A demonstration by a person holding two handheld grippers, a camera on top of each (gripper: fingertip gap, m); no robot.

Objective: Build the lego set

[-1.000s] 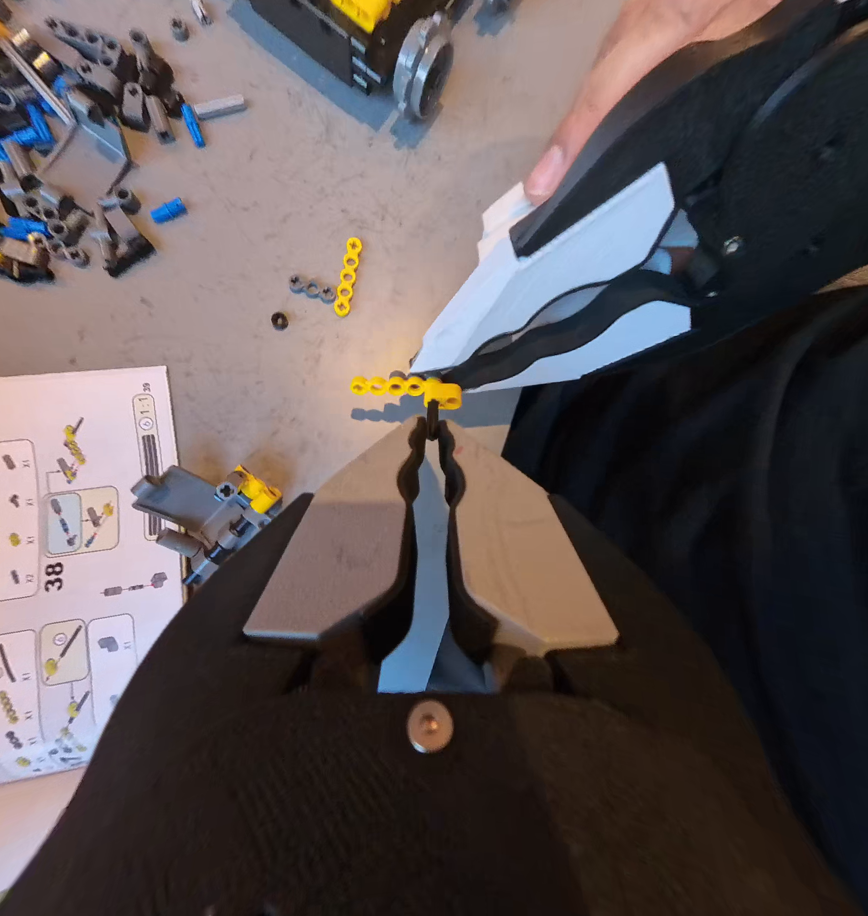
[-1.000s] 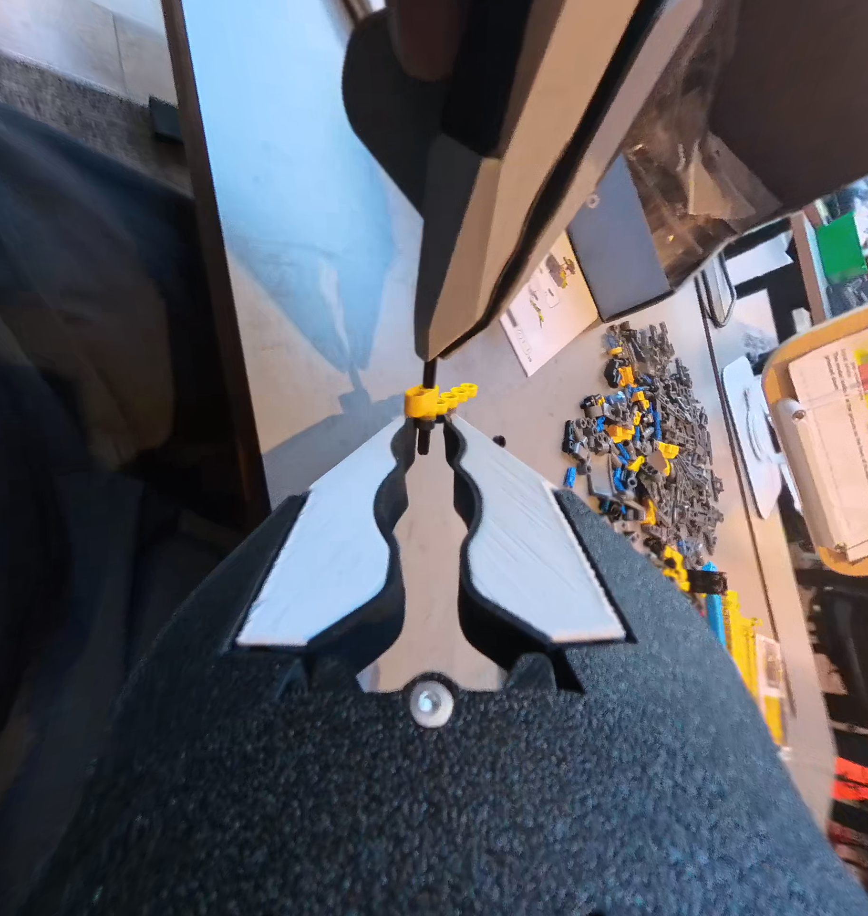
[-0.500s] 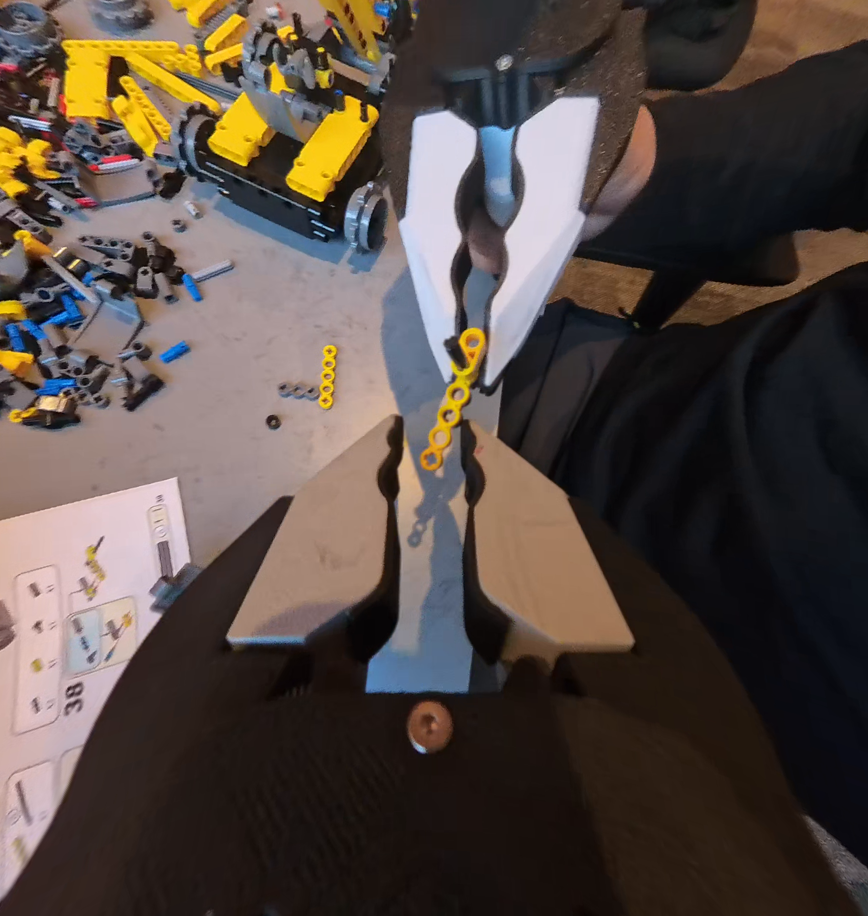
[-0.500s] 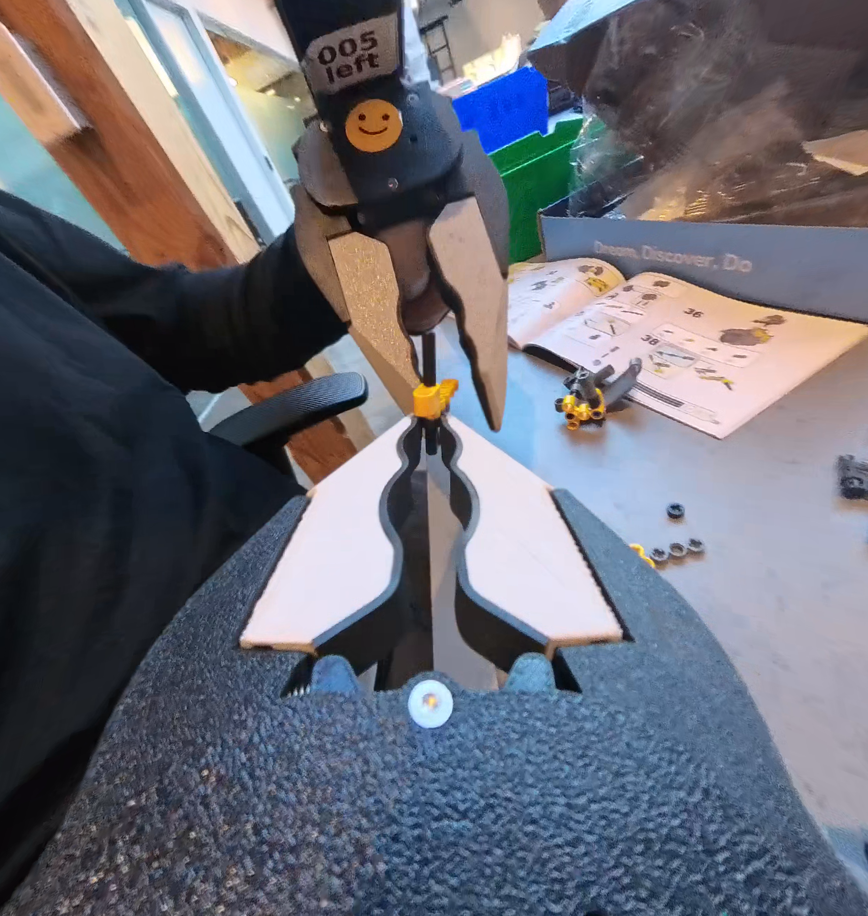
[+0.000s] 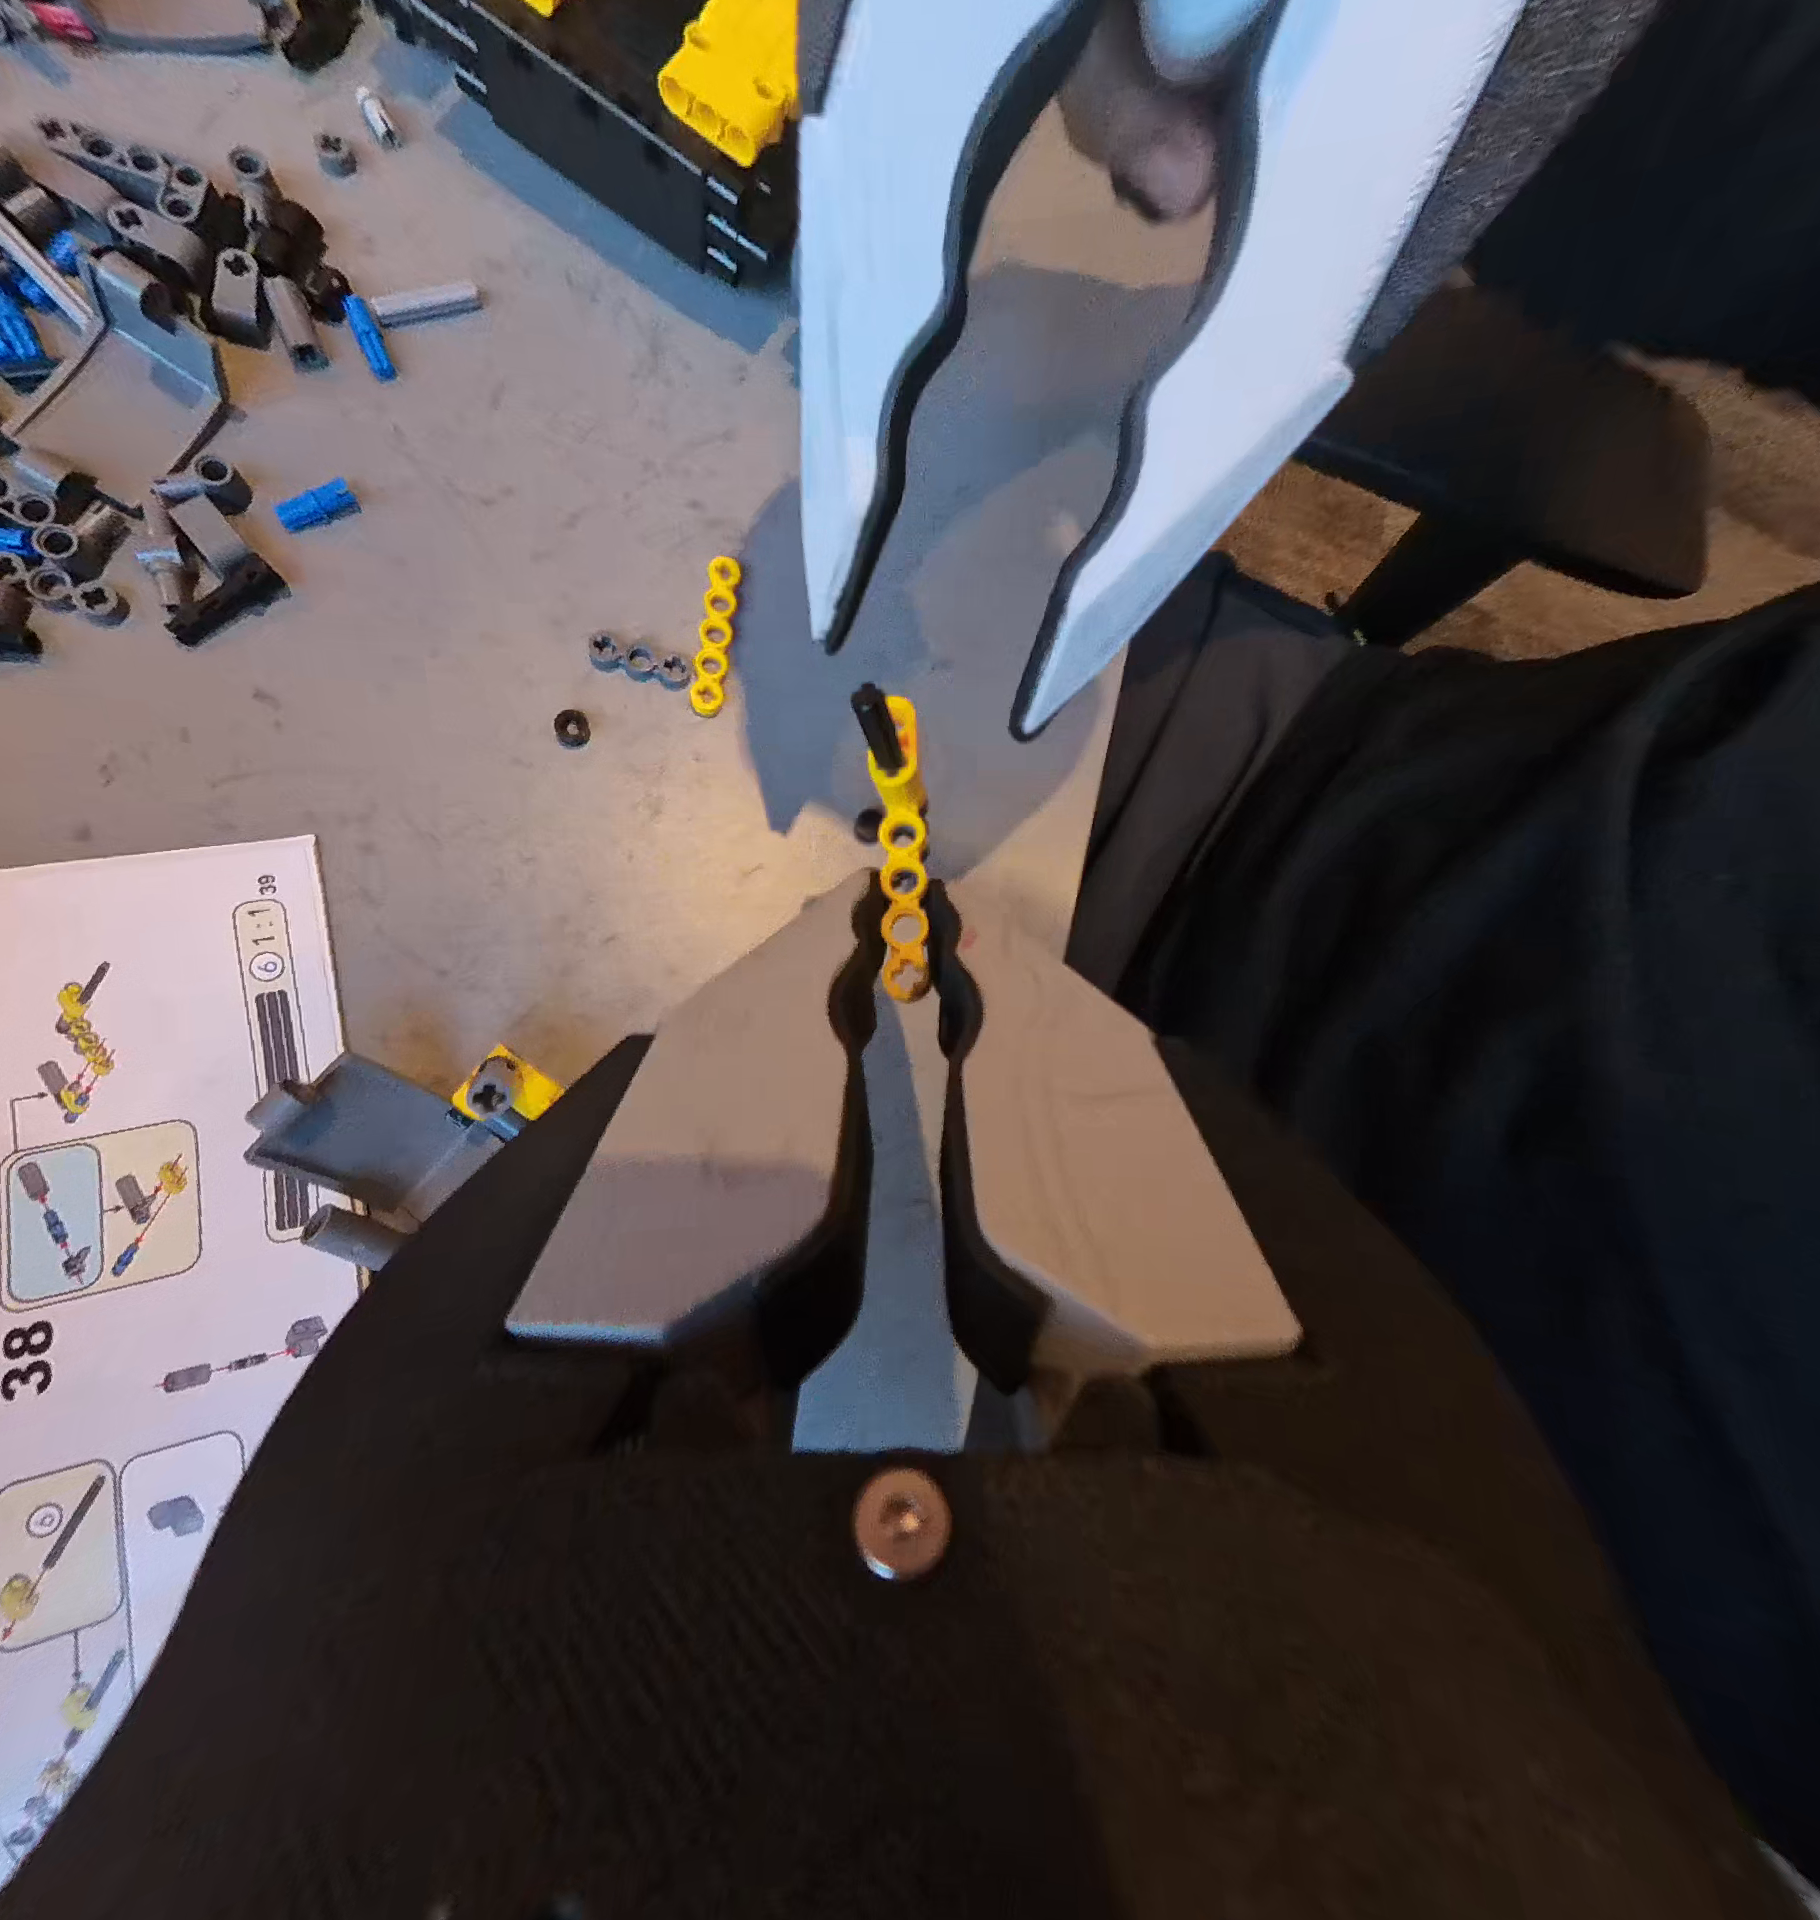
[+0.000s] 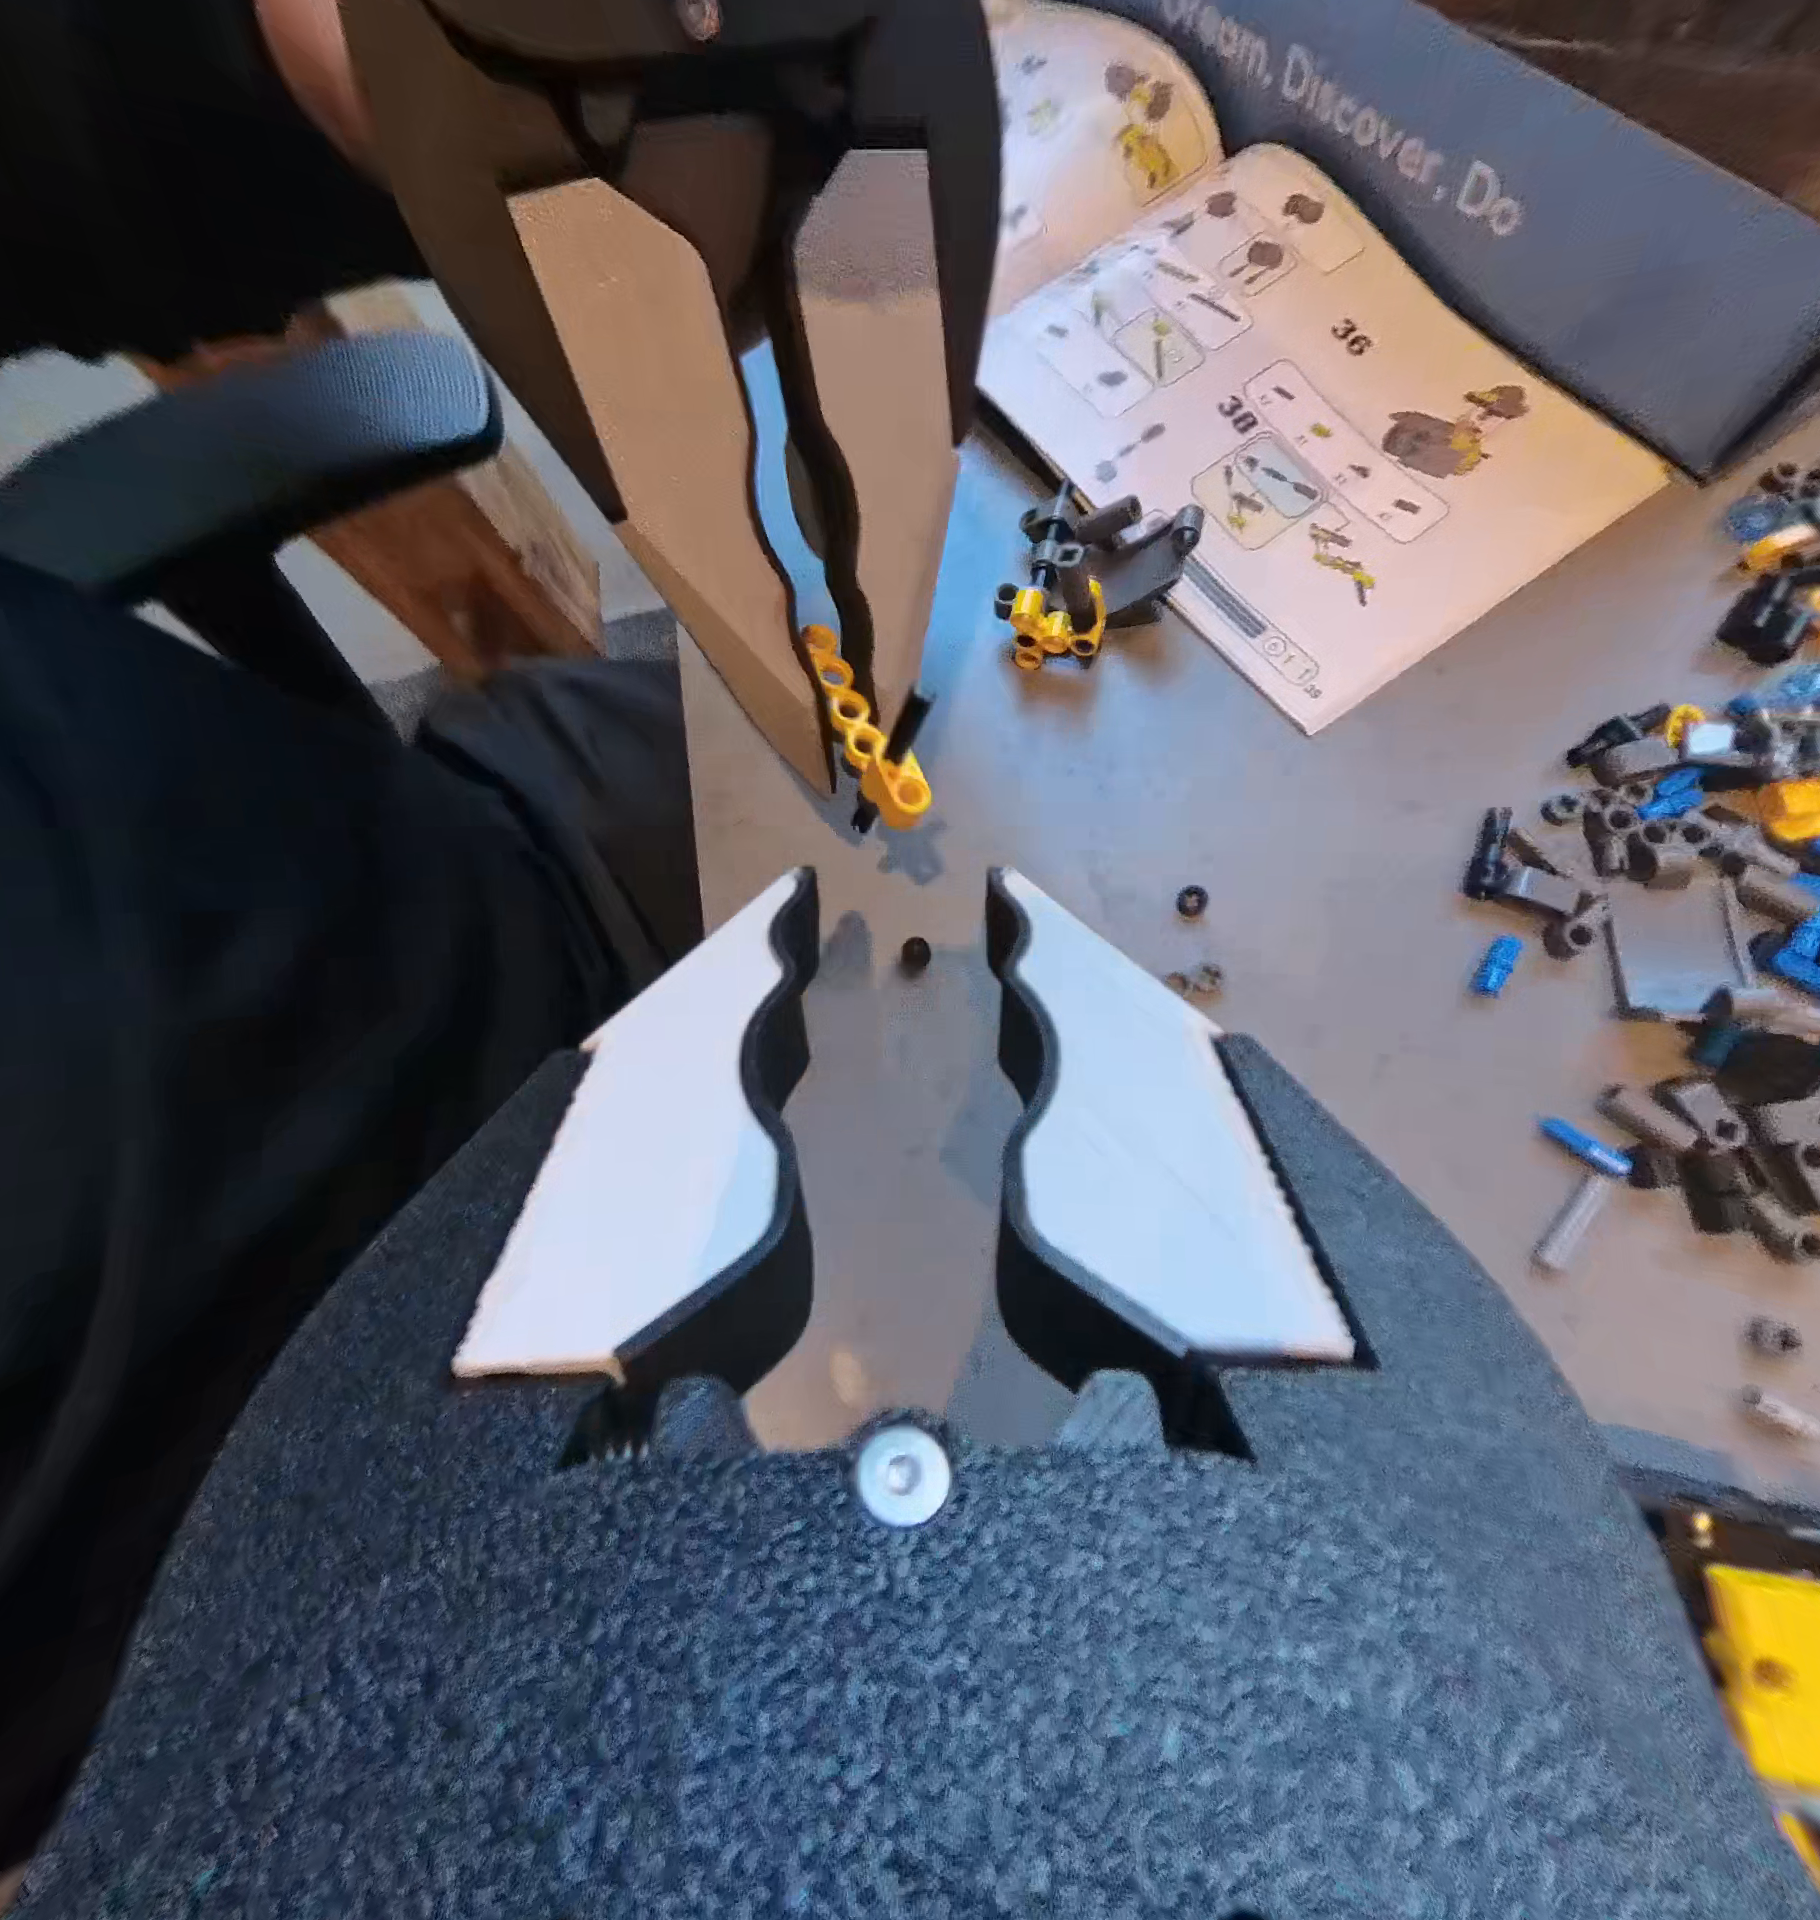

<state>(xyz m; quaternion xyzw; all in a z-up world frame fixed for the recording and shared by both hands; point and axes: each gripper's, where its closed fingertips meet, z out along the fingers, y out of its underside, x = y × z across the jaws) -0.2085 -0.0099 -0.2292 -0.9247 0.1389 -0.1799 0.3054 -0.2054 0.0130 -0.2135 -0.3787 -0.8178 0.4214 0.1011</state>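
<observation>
The grey desk [image 5: 532,790] carries everything, with one open instruction booklet [image 5: 127,1195] lying on it, cut off by the frame edge in the left wrist view. Beyond it in the right wrist view stands one dark grey box [image 6: 1571,260], only partly in frame. A large black and yellow model [image 5: 667,114] sits at the far edge of the left wrist view, mostly cut off. One loose heap of grey, black and blue building parts [image 5: 85,364] spreads beside it; the pieces are too many and too tangled to count.

The left gripper [image 5: 904,914] has its jaws drawn narrow, pinching the near end of one yellow five-hole beam [image 5: 901,842] just above the desk near its front edge. A black axle [image 5: 875,717] passes through the beam's far end. The right gripper [image 6: 901,904] has its jaws spread wide and holds nothing; its tips hang just short of the beam and axle.

One small grey and yellow sub-assembly [image 5: 397,1132] rests on the corner of the booklet, partly hidden behind the left gripper's body. Further out lie one more yellow beam [image 5: 714,634] with five holes, touching one short grey beam [image 5: 638,660] with three holes. Two small black bushes lie loose: one [image 5: 570,727] near the grey beam, another [image 6: 916,951] on the desk between the right gripper's tips.
</observation>
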